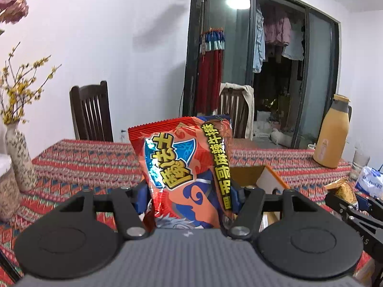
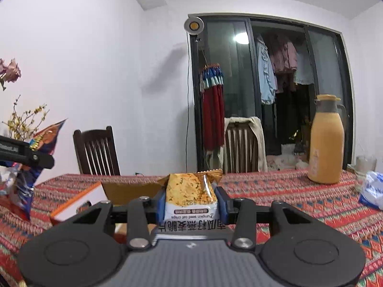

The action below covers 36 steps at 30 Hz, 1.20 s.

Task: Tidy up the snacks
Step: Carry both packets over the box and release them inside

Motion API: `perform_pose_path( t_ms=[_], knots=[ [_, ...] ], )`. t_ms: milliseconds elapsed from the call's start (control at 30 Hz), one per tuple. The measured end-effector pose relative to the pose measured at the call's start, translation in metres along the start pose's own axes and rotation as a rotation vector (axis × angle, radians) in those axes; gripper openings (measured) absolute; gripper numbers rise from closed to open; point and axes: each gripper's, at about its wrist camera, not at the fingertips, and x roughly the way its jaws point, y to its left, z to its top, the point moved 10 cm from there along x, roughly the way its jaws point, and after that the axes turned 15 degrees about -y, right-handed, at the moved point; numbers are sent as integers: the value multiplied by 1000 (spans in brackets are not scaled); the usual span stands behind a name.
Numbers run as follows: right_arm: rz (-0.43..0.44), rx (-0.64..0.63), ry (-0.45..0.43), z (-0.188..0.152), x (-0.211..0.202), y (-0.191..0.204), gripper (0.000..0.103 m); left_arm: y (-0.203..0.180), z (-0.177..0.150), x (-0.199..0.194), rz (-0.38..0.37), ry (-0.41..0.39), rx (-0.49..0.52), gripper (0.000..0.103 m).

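Above the patterned counter (image 1: 79, 165), a light, crinkly red snack bag (image 1: 184, 167) is pinched low by the left gripper (image 1: 189, 197), and a small, crushable pumpkin seed oat crisps packet (image 2: 190, 195) is clamped mid-body by the right gripper (image 2: 190, 204).

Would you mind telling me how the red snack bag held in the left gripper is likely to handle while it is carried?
The red snack bag looks puffy, so probably light for its size. Its glossy foil may slip between the left gripper pads. It stands upright above them, so it seems fairly stiff, though it could crumple if squeezed.
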Motion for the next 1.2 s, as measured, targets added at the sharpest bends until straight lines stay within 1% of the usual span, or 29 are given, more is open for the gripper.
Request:
perform_pose_path(
  t_ms=[100,300,467,600,700,867,1200],
  knots=[
    [7,-2,-6,9,20,8,41,-2,12,13,6,-21,-5,63],
    [18,-11,22,15,62,23,41,-1,25,46,28,-33,-11,63],
    [19,-12,67,3,98,31,41,4,22,80,51,-28,-25,63],
    [-2,-15,119,-18,119,27,41,8,7,104,74,-18,-31,63],
    [-7,5,133,-32,123,21,41,12,-11,117,91,5,-30,63],
    [6,20,158,-48,124,18,41,19,-32,132,92,67,-34,63],
    [6,18,200,-62,127,20,41,20,-40,132,93,76,-23,63]
  ],
)
